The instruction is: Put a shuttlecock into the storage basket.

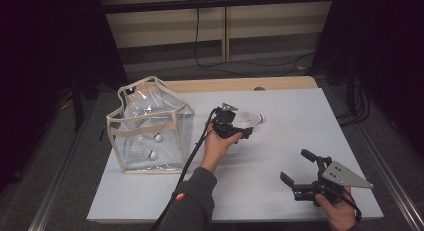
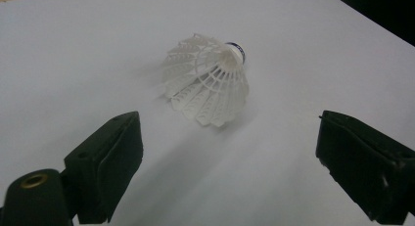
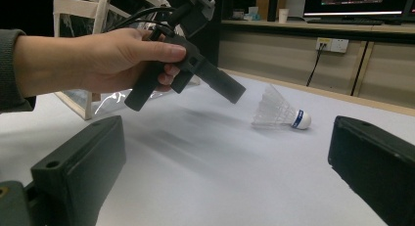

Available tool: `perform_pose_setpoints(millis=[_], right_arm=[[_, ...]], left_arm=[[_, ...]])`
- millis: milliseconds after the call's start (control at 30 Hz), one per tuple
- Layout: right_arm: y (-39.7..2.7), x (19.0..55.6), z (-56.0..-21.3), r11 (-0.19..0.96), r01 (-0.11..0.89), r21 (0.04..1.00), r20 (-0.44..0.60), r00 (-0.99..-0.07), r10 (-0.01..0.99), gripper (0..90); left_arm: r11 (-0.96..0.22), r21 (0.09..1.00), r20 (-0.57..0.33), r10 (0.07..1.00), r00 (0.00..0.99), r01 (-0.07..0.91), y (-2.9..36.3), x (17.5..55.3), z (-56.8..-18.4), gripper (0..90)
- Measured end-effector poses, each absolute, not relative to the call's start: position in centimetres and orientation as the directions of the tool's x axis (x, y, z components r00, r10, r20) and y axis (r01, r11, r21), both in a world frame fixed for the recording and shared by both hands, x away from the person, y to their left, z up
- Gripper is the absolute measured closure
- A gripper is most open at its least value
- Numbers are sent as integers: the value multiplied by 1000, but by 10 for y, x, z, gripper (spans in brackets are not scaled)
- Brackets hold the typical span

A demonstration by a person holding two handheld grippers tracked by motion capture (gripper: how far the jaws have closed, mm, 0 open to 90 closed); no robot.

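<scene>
Shuttlecocks, two of them, already lie inside the clear bag; a third shuttlecock lies on the table, not yet gripped. Left gripper nears it, jaws wide and empty. Right gripper waits, jaws open.

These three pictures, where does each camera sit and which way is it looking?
High view: above the table's near side, looking forward and down; both forearms, left gripper and right gripper show.
Left gripper view: on the left gripper, looking along its open jaws at the shuttlecock.
Right gripper view: on the right gripper, looking across the table between its open jaws; the left hand shows.
Shared: all see the shuttlecock.
</scene>
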State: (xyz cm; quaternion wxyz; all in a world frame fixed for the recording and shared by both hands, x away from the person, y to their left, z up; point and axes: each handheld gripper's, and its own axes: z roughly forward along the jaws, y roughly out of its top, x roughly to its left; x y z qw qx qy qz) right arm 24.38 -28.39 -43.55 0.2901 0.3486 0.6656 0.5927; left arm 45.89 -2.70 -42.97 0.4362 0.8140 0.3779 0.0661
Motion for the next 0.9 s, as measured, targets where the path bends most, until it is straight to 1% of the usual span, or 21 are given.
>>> perform_pose_setpoints(millis=[200, 300, 367, 433, 600, 667, 800, 900], right_arm=[[-284, 244, -436, 54, 120, 991, 27, -589, 807, 4], [-284, 244, -436, 53, 124, 991, 30, -587, 809, 4], [-284, 244, -436, 57, 123, 991, 27, -589, 808, 4], [-284, 244, -436, 60, 126, 990, 26, -590, 807, 4], [-284, 244, -436, 53, 123, 991, 30, -588, 809, 4], [-284, 244, -436, 49, 124, 991, 33, -587, 809, 4], [-284, 244, -436, 53, 122, 991, 29, -588, 808, 4], [-284, 244, -435, 54, 117, 992, 25, -588, 809, 4]], left_arm=[[-354, 758, -196, 678, 709, 548, -33, 461, -432, 137], [-342, 759, -206, 681, 703, 554, -35, 462, -432, 143], [-355, 764, -184, 681, 709, 539, -37, 462, -433, 194], [-358, 763, -176, 686, 706, 538, -38, 463, -434, 198], [-365, 760, -175, 683, 709, 538, -40, 465, -436, 211], [-361, 764, -173, 685, 708, 535, -42, 465, -437, 239], [-366, 760, -173, 683, 710, 538, -45, 465, -439, 249], [-357, 765, -182, 678, 712, 536, -48, 466, -440, 275]])
